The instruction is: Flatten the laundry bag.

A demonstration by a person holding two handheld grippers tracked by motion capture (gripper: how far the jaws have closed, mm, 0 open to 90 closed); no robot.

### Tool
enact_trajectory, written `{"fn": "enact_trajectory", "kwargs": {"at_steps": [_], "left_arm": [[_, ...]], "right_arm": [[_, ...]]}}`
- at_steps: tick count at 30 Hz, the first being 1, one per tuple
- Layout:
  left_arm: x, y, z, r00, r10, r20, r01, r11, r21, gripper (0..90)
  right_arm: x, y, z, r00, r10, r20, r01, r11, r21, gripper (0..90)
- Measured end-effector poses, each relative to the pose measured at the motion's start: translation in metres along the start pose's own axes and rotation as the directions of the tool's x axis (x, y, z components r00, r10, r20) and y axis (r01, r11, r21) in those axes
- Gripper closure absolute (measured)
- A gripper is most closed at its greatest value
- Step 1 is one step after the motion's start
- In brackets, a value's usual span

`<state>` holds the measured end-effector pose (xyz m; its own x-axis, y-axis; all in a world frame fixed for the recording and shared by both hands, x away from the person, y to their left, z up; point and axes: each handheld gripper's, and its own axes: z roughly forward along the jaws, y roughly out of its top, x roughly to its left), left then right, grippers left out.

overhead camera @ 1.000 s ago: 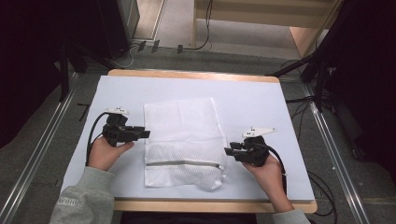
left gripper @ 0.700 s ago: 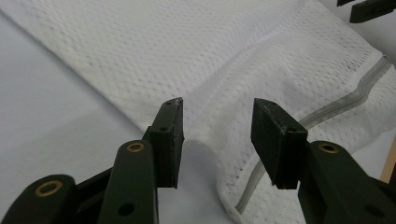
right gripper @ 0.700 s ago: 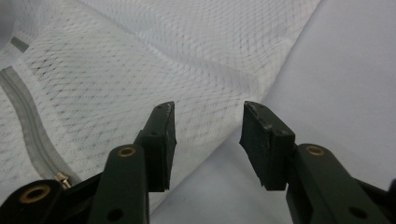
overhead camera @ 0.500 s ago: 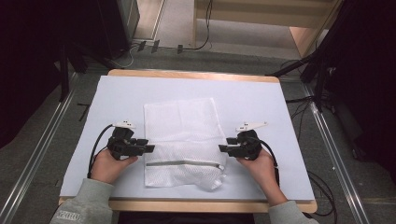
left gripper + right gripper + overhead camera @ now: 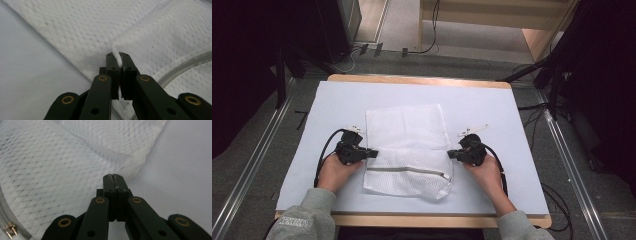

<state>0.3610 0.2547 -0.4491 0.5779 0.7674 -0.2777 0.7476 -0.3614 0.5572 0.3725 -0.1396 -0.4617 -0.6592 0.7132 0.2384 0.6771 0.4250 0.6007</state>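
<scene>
A white mesh bag (image 5: 407,135) lies flat on the pale table (image 5: 497,107), with its grey zipper (image 5: 407,170) running across near the front. My left gripper (image 5: 373,152) is at the bag's left edge, just above the zipper line. It is shut, with a ridge of mesh (image 5: 150,30) pinched between its jaws at the gripper's tips (image 5: 117,56). My right gripper (image 5: 450,154) is at the bag's right edge. It is shut too (image 5: 113,177), with a thin sliver of mesh (image 5: 50,170) caught between the jaws. The zipper pull (image 5: 10,230) sits near that side.
The table's wooden front edge (image 5: 422,220) lies just below the forearms. Metal rails (image 5: 257,165) run along both sides of the table. Cables (image 5: 562,200) trail on the floor to the right, and dark stands (image 5: 557,65) are at the back.
Both grippers have moved inward from the bare table to the bag's left and right edges and have shut on the mesh.
</scene>
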Motion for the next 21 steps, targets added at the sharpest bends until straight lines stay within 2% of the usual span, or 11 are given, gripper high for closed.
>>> {"fn": "enact_trajectory", "kwargs": {"at_steps": [3, 7, 11, 14, 17, 18, 19, 20, 21], "left_arm": [[0.008, 0.006, 0.002, 0.9996, -0.018, -0.021, 0.018, 0.9997, -0.019, 88.2], [0.019, 0.017, 0.005, 0.9985, -0.012, -0.053, 0.010, 0.9991, -0.040, 88.1], [0.029, 0.029, 0.009, 0.9969, -0.006, -0.078, 0.002, 0.9987, -0.051, 88.1], [0.036, 0.031, 0.011, 0.9978, -0.035, -0.057, 0.031, 0.9972, -0.069, 87.9], [0.038, 0.030, 0.009, 0.9984, -0.050, -0.026, 0.048, 0.9964, -0.070, 85.5], [0.038, 0.029, 0.007, 0.9985, -0.050, -0.021, 0.049, 0.9965, -0.068, 81.7], [0.037, 0.028, 0.004, 0.9986, -0.050, -0.017, 0.048, 0.9962, -0.073, 77.7], [0.035, 0.027, 0.000, 0.9988, -0.048, -0.014, 0.047, 0.9957, -0.081, 70.5], [0.033, 0.026, -0.004, 0.9988, -0.048, -0.012, 0.047, 0.9951, -0.088, 70.5]], "right_arm": [[-0.003, 0.005, -0.001, 0.9999, 0.004, 0.011, -0.004, 1.000, -0.024, 90.0], [-0.008, 0.015, 0.002, 0.9995, 0.012, 0.029, -0.011, 0.999, -0.042, 90.0], [-0.018, 0.032, 0.013, 0.9982, 0.004, 0.060, 0.000, 0.998, -0.055, 90.0], [-0.022, 0.037, 0.018, 0.9978, 0.008, 0.065, -0.003, 0.998, -0.067, 90.0], [-0.026, 0.037, 0.020, 0.9991, 0.030, 0.028, -0.029, 0.998, -0.064, 81.9], [-0.026, 0.036, 0.018, 0.9996, 0.027, 0.009, -0.026, 0.997, -0.067, 79.3], [-0.025, 0.035, 0.015, 0.9997, 0.022, 0.011, -0.021, 0.997, -0.076, 77.6], [-0.021, 0.033, 0.005, 0.9998, 0.019, 0.002, -0.019, 0.994, -0.108, 74.3], [-0.021, 0.033, 0.005, 0.9998, 0.019, 0.002, -0.019, 0.994, -0.108, 74.3]]}}
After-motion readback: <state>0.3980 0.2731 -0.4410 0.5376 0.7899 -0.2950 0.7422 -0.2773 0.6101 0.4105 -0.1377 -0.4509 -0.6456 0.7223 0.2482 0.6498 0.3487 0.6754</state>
